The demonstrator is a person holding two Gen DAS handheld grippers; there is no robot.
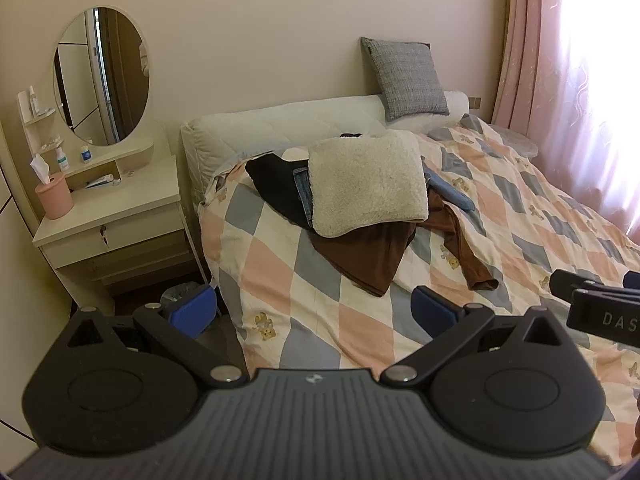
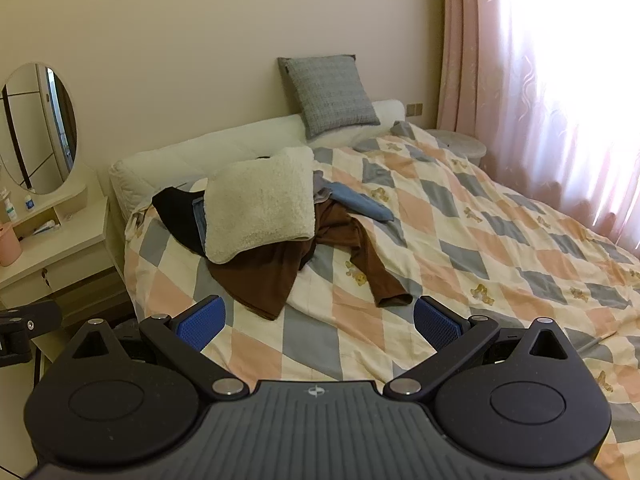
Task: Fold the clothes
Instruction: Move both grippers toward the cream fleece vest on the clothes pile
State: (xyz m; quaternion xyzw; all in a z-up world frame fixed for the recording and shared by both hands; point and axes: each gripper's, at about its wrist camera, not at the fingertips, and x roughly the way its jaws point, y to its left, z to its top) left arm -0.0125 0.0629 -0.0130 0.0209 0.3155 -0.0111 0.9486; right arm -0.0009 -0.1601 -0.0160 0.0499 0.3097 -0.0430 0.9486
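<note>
A pile of clothes lies on the checked quilt point(image 1: 320, 288) near the bed's head. On top is a folded cream fleece piece point(image 1: 366, 182) point(image 2: 260, 208). Under it lie a brown long-sleeved top point(image 1: 372, 256) point(image 2: 272, 272), a black garment point(image 1: 272, 184) point(image 2: 176, 216), jeans point(image 1: 304, 192) and a light blue garment point(image 1: 452, 194) point(image 2: 360, 204). My left gripper point(image 1: 312, 310) is open and empty, held above the bed's near corner, short of the pile. My right gripper point(image 2: 318, 322) is open and empty, also short of the pile; it shows at the left wrist view's right edge point(image 1: 592, 304).
A cream dressing table point(image 1: 116, 208) with an oval mirror point(image 1: 102, 76), a pink tissue holder point(image 1: 54, 196) and bottles stands left of the bed. A bin point(image 1: 180, 294) sits by its foot. A grey cushion point(image 1: 404, 76) leans on the wall. Pink curtains point(image 1: 568, 80) hang on the right.
</note>
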